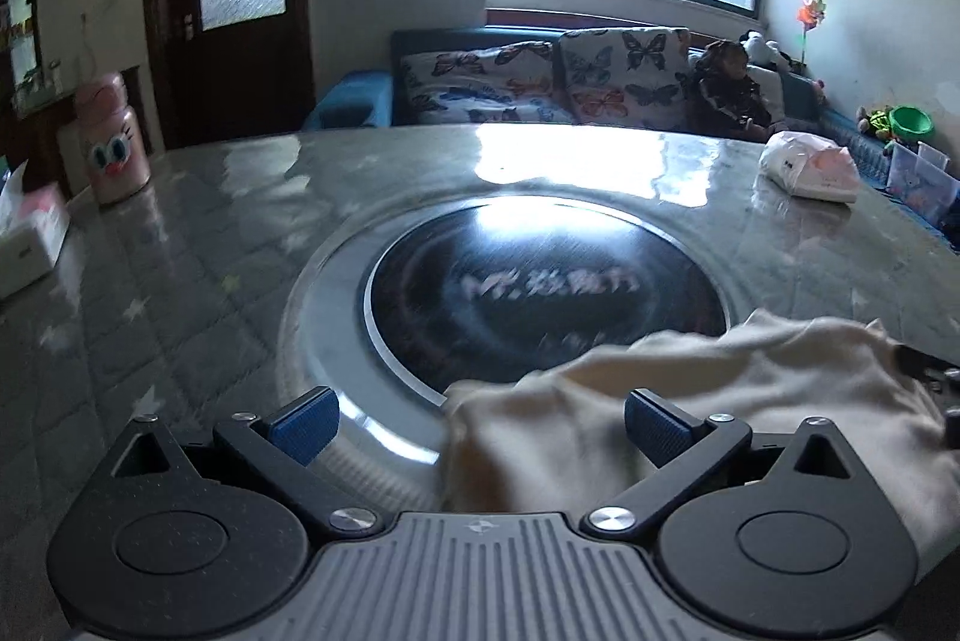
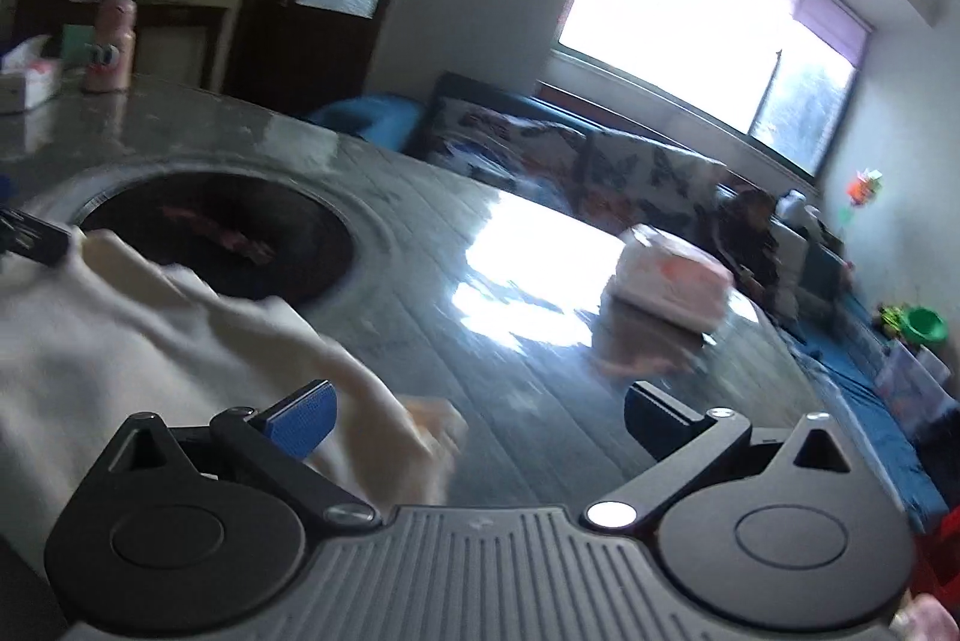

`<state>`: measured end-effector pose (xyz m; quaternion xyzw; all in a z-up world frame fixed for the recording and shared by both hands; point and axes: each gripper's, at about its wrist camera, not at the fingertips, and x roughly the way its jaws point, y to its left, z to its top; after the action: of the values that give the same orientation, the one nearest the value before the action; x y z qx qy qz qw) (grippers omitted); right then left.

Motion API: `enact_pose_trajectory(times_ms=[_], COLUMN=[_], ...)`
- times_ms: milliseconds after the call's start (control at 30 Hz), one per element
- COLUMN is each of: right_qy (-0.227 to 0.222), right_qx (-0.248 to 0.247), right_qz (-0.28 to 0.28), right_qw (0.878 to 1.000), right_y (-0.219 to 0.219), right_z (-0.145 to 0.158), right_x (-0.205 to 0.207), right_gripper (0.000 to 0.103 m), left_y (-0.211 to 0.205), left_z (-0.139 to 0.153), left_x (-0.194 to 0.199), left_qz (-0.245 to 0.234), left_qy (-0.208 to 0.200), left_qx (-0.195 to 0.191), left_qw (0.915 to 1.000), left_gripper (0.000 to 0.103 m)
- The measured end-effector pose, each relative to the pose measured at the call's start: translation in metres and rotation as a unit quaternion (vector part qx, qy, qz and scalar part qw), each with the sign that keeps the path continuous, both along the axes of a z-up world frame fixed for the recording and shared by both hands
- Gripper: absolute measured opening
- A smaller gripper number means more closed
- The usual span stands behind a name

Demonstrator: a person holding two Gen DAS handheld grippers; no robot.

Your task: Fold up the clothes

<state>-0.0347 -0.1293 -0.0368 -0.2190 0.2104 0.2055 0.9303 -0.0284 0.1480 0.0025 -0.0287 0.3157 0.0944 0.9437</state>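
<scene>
So, at my far left a white tissue box (image 1: 30,239) sits at the table edge, with a pink cartoon-faced flask (image 1: 112,140) just behind it, both well apart from my tools. Open room runs across the glossy grey quilted-pattern table (image 1: 180,251) up to the round black glass hob (image 1: 540,293) sunk in its silver ring at the centre. My left gripper (image 1: 480,422) has its blue-padded fingers spread wide, holding nothing; the left pad is over the silver ring, the right over cloth. The cream-white soft garment (image 1: 720,389) lies crumpled on the near side of the table, overlapping the hob's near rim. My right gripper (image 2: 480,422) is also spread wide and empty, with the garment's edge under its left finger and bare table beneath the rest. Farther right, a white plastic bag (image 2: 672,281) rests near the table's far edge, with a butterfly-print sofa (image 1: 540,83) beyond.
</scene>
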Motion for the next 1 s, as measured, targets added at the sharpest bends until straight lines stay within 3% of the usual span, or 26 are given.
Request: enact_pose_trajectory(times_ms=[133,300,500,767,900,1000], right_qy=[0.001,0.028,0.038,0.033,0.052,0.038], right_qx=[-0.017,-0.030,-0.019,-0.019,-0.018,-0.020], right_qz=[0.017,0.005,-0.016,0.023,-0.002,-0.010], right_qw=[1.000,0.999,0.999,0.999,0.998,0.999], right_y=[0.022,0.021,0.004,0.030,0.025,0.019], right_z=[-0.005,-0.015,-0.011,-0.004,-0.010,-0.003], right_x=[0.012,0.028,0.036,0.028,0.040,0.035], right_gripper=[0.103,0.103,0.103,0.103,0.103,0.103], left_y=[-0.010,-0.005,0.007,-0.001,0.009,0.011], left_z=[-0.004,-0.015,-0.013,-0.012,-0.014,-0.011], left_x=[0.020,0.040,0.039,0.046,0.047,0.042], left_qz=[-0.013,0.001,0.017,0.010,0.018,0.023], left_qy=[0.014,0.049,0.055,0.065,0.070,0.069], left_qx=[0.024,0.024,0.000,0.021,0.011,0.007], left_qw=[0.9995,0.9985,0.9983,0.9976,0.9973,0.9974], left_gripper=[0.103,0.103,0.103,0.103,0.103,0.103])
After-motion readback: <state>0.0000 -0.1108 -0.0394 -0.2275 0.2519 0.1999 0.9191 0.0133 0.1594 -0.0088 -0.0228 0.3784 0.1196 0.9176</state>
